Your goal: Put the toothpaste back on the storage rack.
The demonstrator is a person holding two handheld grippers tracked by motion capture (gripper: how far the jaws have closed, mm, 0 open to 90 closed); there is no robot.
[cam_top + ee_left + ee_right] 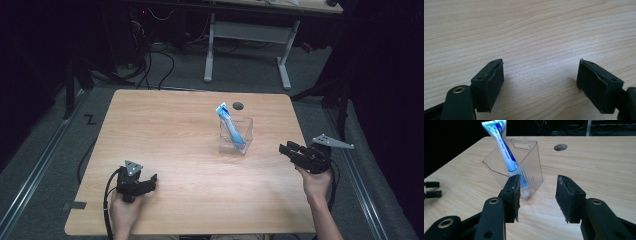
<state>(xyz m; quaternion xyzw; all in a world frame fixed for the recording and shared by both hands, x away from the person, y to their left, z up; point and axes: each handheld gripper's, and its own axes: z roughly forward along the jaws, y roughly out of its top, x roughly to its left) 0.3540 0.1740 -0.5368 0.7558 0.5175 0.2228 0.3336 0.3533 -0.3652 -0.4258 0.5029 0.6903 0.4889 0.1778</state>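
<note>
Nearest us, our black two-jaw right gripper (537, 197) stands partly spread with nothing between its pads, aimed at the clear ribbed plastic box (524, 165) just ahead. A blue-and-white toothpaste tube (504, 150) leans inside it. Our left gripper (540, 82) rests spread wide over the pale wood-grain table (529, 30).

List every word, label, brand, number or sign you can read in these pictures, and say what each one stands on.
No text can be read in any view.
Toothpaste tube standing in the clear plastic holder: white print along its blue band, too small and blurred to read.
Holder, wooden table, left gripper and right gripper: no print visible.
</note>
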